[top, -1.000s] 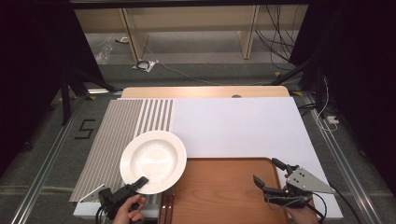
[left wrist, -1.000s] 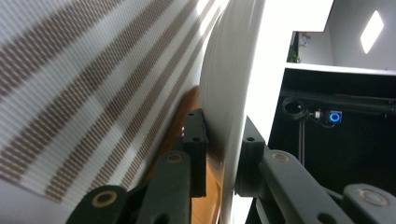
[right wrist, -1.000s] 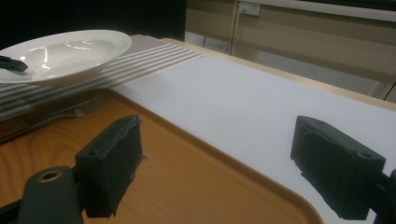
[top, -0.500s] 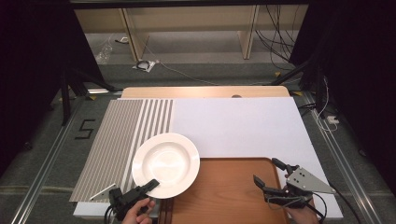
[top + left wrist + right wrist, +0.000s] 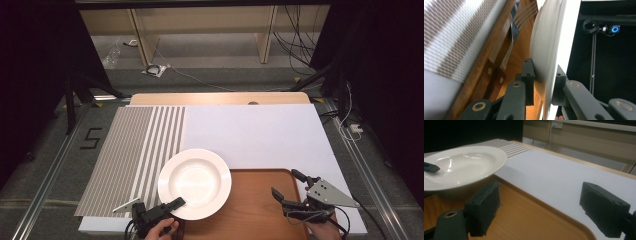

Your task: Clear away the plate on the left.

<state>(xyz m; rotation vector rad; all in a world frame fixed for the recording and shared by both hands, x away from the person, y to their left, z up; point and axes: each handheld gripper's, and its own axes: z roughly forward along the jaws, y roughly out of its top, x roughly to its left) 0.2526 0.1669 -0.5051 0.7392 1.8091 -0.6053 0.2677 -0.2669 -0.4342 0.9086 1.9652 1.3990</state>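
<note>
Black fingers point(image 5: 527, 75), brass rivets, grey three-cornered plate.

A glossy white round ceramic plate point(image 5: 195, 183) sits over a warm brown wooden tray point(image 5: 260, 210) at near right; a grey-and-white striped cloth mat point(image 5: 135, 150) lies left, plain white table sheet point(image 5: 255, 132) far right.

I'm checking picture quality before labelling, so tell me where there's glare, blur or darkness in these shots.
High view: even light on the table, dark surround. Left gripper view: the white plate held in the left gripper is blown out and soft, with the striped mat blurred. Right gripper view: window-like highlights on the plate's bowl, and the right gripper close and soft.
</note>
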